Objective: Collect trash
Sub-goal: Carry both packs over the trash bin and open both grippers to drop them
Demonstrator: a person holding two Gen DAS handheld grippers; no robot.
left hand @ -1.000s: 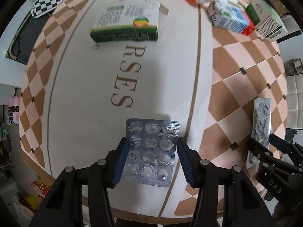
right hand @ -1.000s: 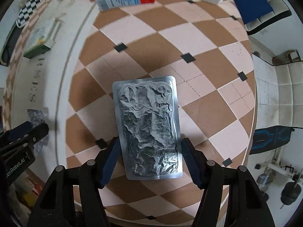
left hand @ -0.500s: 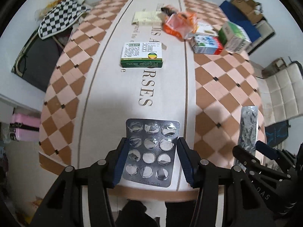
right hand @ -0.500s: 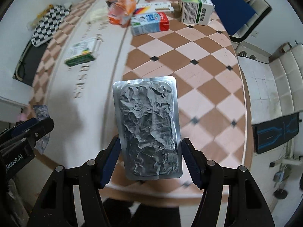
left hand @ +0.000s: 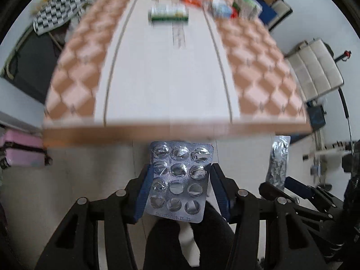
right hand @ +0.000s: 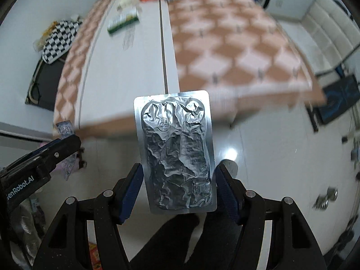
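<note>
Above floor, off worktop (left hand: 166, 85) edge | left claw (left hand: 178, 186) clamps emptied blister pack (left hand: 178, 180) | right claw (right hand: 178, 189) clamps crumpled foil pack (right hand: 177, 155)

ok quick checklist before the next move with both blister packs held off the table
1. Left gripper holds the pill blister pack between its blue jaws: ok.
2. Right gripper holds the crumpled foil pack by both long edges: ok.
3. Both packs are past the table edge, over the floor: ok.
4. Trash bin or bag to drop into: cannot tell, none in view.
5. Table fully cleared: not ok; the green box and other packaging remain at the far end.
6. Grippers apart from each other: ok.
</note>
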